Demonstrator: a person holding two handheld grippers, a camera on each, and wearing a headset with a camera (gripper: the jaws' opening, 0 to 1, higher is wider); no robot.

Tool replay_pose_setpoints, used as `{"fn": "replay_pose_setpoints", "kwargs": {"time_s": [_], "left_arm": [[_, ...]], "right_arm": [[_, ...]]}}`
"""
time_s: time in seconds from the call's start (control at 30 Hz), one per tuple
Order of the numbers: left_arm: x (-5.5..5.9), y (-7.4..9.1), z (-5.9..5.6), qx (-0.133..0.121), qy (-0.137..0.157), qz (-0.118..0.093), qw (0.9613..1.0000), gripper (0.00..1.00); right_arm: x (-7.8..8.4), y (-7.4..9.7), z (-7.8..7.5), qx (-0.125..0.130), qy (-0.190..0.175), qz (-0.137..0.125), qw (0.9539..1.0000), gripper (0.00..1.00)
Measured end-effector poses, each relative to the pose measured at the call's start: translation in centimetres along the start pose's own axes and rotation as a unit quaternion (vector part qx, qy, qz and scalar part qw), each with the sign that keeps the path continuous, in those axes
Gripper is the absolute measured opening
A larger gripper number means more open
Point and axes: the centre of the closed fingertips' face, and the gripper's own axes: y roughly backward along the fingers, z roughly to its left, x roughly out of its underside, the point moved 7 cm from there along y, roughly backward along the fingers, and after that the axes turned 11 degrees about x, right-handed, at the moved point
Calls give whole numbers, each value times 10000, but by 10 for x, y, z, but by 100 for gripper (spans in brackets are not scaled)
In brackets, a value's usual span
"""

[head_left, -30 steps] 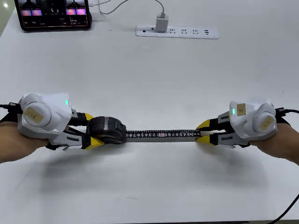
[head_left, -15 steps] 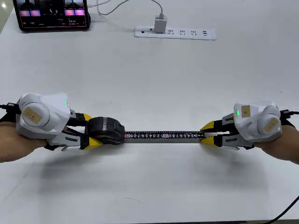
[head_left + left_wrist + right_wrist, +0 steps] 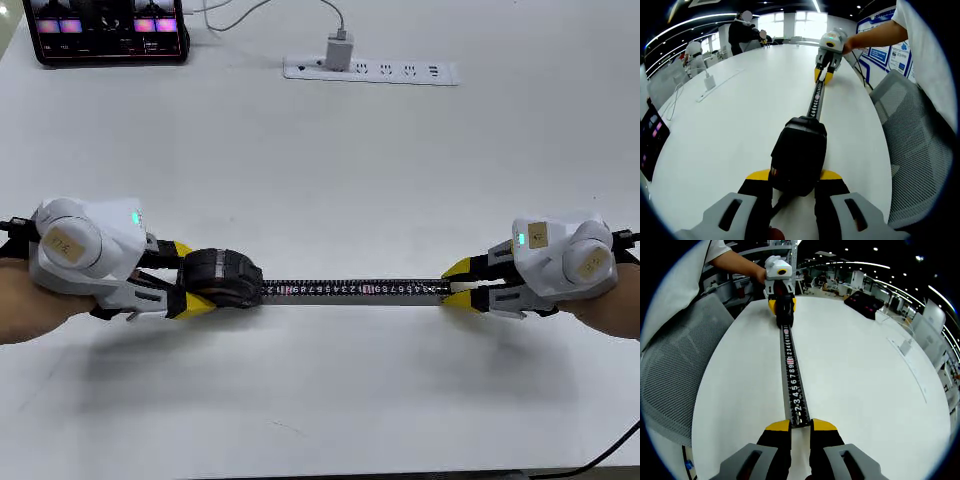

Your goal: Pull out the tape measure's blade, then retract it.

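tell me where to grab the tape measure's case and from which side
Grip the case across its two flat side faces, coming from the rear, opposite the blade. It stands upright, so those faces suit the jaws, as the left hand-held gripper shows.

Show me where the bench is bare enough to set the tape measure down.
The widest bare table lies between the blade and the power strip. The band between the blade and the near edge is bare too. Crowded: the far edge, with tablet, power strip and charger, and the line from left gripper through the tape measure to right gripper.
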Motion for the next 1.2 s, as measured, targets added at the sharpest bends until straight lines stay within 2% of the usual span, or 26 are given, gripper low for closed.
{"fn": "replay_pose_setpoints", "kwargs": {"time_s": [0.37, 0.8, 1.0, 1.2], "left_arm": [[0, 0, 0, 9, -9, 9, 10000, 27], [-1, 1, -1, 0, -9, 6, 10000, 27], [-2, -1, -1, -46, -14, 18, 10000, 28], [-3, -2, -2, -90, -16, 121, 9999, 28]], "right_arm": [[8, 2, -3, 20, -107, 129, 9999, 9], [7, 1, -3, 21, -57, 140, 9999, 9], [7, 1, -5, 22, 18, 236, 9997, 9], [3, -1, -5, -57, 51, 378, 9993, 10]]}}
